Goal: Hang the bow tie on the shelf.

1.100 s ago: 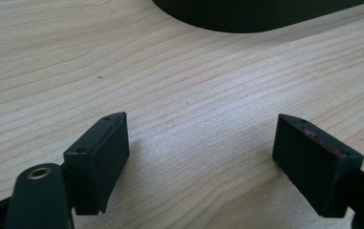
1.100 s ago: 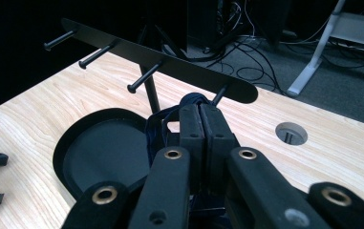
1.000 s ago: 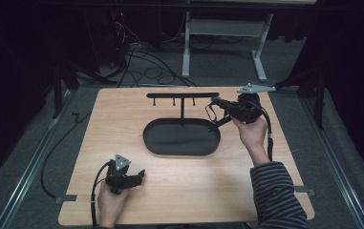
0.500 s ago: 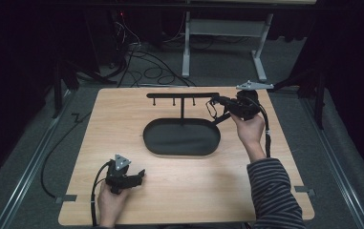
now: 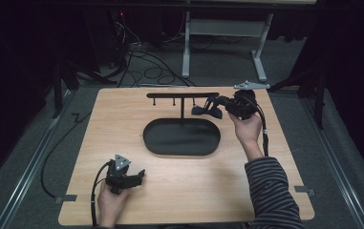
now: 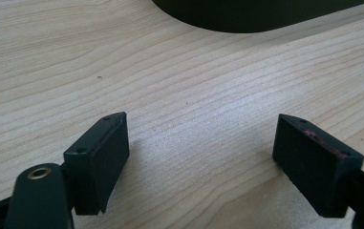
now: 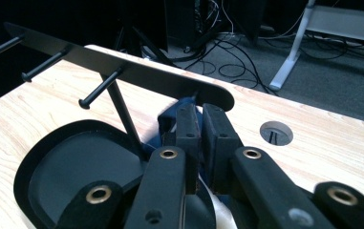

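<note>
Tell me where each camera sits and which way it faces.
High view: above the near table edge, looking forward and down on the table; both hands, a striped sleeve.
Left gripper view: on the left gripper, looking low across the wood; open jaws.
Right gripper view: on the right gripper, facing the peg rack, holding a blue thing.
Shared: all three show the black tray.

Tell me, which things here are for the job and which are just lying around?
For the job:
blue thing at the rack's end
black peg rack
black oval tray under the rack

Just lying about:
cables on the floor
grey table frame behind
</note>
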`<state>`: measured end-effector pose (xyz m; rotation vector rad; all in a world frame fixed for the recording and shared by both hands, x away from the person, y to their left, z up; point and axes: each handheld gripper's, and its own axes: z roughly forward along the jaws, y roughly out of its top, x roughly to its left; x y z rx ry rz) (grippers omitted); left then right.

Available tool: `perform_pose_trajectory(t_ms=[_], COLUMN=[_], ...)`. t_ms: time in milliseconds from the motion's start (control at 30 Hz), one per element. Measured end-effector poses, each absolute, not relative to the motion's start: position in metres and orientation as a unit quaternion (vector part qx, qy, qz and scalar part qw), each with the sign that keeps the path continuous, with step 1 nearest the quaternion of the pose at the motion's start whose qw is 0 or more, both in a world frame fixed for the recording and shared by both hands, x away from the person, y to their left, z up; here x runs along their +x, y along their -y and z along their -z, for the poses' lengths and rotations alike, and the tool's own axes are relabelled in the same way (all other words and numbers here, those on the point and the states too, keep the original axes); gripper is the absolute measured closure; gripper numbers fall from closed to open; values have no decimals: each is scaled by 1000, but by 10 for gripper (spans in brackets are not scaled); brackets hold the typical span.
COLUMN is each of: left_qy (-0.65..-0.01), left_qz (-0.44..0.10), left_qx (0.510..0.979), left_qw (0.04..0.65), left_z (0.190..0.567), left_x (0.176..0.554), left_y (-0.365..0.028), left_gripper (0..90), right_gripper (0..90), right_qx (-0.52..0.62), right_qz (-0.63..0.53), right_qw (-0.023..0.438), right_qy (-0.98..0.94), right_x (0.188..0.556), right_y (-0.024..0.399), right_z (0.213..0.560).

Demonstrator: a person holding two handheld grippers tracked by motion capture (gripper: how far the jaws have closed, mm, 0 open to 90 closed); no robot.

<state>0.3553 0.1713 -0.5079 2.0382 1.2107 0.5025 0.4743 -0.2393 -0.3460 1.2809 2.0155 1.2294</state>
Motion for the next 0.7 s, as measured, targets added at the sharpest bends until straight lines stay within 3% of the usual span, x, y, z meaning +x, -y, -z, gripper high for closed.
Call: perform_pose_trajectory(t_ms=[467, 700], left_qy=[-467, -467], left_qz=[-194, -194], left_qx=[788, 788], left_qw=[351, 351], left_z=[508, 508], left_x=[355, 355], left_y=[-171, -171], left_gripper=[203, 202], right_gripper=[655, 609], right_qx=[457, 452], right_qz=[-451, -446], right_qw=[197, 199], right_qy=[-741, -747], right_x=[467, 454], right_y=[247, 255], right_z=[343, 342])
